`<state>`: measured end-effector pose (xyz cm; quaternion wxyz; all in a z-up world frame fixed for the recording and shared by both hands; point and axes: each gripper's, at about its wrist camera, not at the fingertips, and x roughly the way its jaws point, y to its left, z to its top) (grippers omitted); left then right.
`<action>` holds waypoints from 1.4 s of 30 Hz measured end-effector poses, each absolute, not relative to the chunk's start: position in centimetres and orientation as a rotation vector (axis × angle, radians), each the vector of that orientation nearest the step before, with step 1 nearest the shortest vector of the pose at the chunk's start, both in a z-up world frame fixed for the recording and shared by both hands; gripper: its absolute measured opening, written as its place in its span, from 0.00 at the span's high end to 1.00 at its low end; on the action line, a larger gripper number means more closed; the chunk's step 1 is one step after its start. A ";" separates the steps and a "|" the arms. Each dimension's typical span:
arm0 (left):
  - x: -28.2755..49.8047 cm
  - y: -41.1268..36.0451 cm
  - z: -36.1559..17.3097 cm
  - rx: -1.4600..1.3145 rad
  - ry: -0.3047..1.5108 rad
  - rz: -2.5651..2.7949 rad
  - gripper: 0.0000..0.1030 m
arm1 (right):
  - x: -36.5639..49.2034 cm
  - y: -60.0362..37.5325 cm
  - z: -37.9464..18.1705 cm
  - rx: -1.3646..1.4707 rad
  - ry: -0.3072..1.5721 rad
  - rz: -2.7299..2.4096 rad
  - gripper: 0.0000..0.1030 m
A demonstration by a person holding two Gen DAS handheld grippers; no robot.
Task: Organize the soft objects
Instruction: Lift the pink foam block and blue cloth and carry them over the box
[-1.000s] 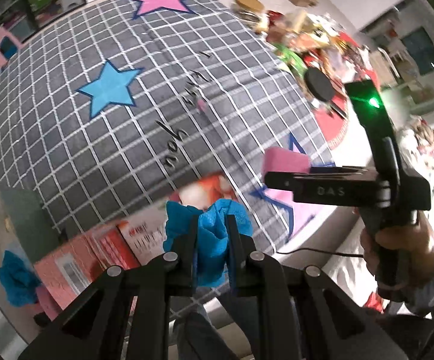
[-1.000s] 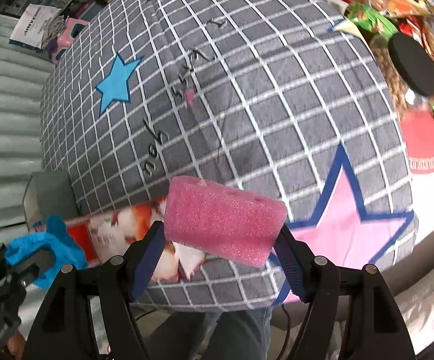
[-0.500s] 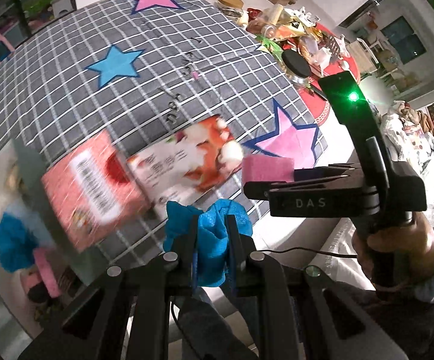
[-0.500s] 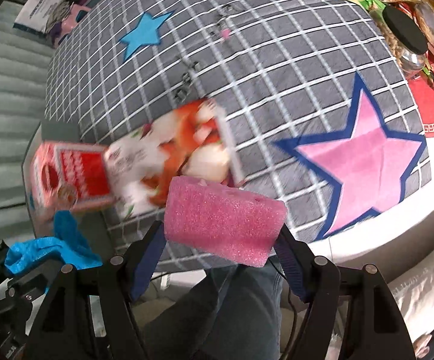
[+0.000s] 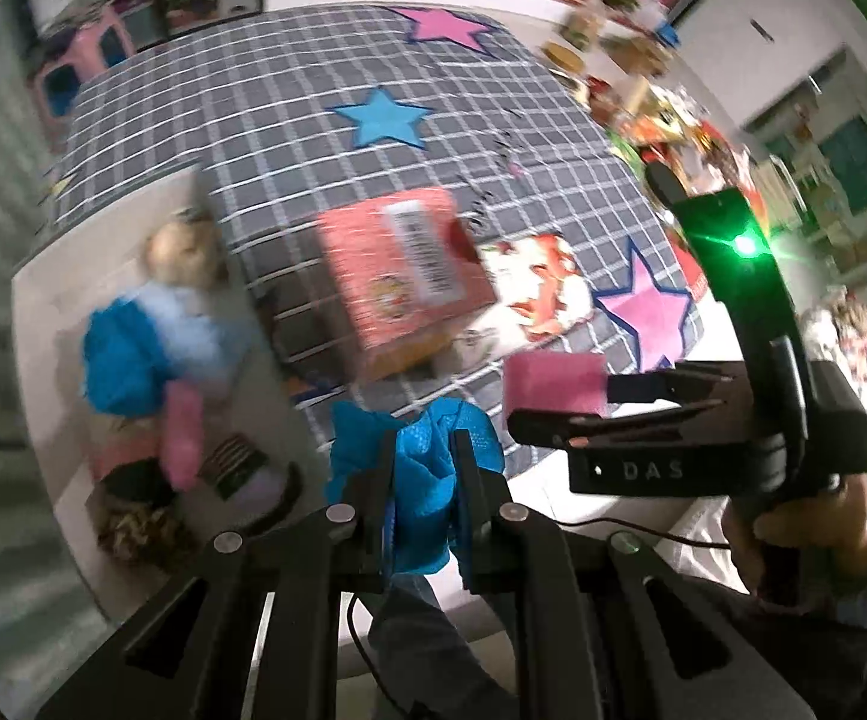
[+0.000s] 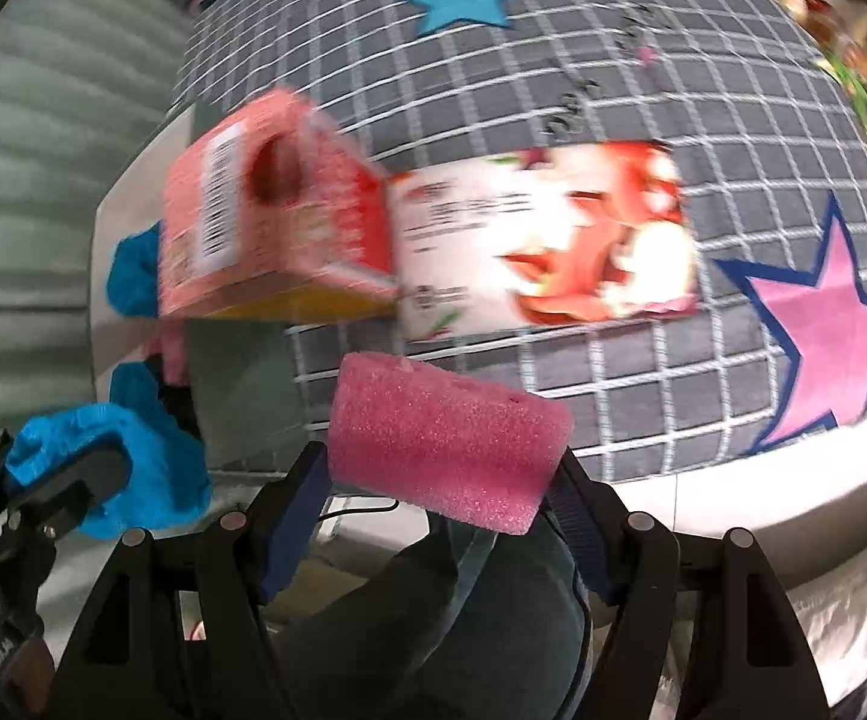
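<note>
left gripper [image 5: 421, 462] pinches blue cloth [image 5: 418, 480] | right gripper [image 6: 442, 474] clamps pink sponge [image 6: 445, 441] - bin blurred

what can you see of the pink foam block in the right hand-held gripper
The pink foam block is a rectangular sponge-like piece with a coarse, porous, sparkly surface and rounded edges. It lies crosswise between the two fingers of the right hand-held gripper, pinched at its two short ends and tilted slightly. It hangs in the air near the edge of the grey checked cloth, touching nothing else.
</note>
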<state>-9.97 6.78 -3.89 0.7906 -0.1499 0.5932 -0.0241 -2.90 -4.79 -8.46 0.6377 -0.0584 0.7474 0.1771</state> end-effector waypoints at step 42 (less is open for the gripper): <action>-12.5 24.9 -7.8 -0.575 1.225 0.512 0.84 | -1.9 19.8 -6.6 -0.446 1.600 0.764 0.29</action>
